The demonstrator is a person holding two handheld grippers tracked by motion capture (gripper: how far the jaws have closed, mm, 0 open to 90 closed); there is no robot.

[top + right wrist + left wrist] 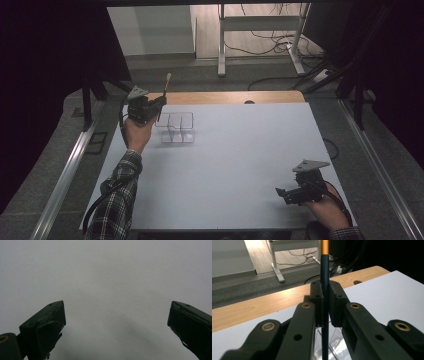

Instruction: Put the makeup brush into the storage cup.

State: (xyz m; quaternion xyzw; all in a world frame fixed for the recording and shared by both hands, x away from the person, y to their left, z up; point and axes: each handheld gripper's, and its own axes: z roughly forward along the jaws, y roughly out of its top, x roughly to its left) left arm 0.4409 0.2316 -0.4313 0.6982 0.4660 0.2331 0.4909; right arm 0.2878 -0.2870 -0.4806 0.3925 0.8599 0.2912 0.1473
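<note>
Pencil position first: a slender dark blue pencil with an orange-yellow upper section and a pale tip (324,290) stands nearly upright between the 2 black jaws of the left gripper (325,302), clamped at about its middle, its shaft running on above the jaws and below them. In the high view the same pencil (163,97) leans slightly, pale end uppermost, with its lower end at the left edge of a clear plastic box with inner dividers (176,127); whether it touches the box cannot be told. The left gripper's jaws are closed tight on the shaft, with no gap visible on either side of it. The left hand (137,132) holds that gripper (159,102) raised near the far left corner of the white table top (235,160), forearm in a plaid sleeve reaching forward from the near edge, gripper pointing toward the far side. The right gripper (281,192) rests low at the near right corner of the table, pointing left, well apart from the box. In its own view its jaws stand wide apart with nothing between them, over bare white surface. No brand, label or legible writing can be made out on the pencil, box or grippers.
</note>
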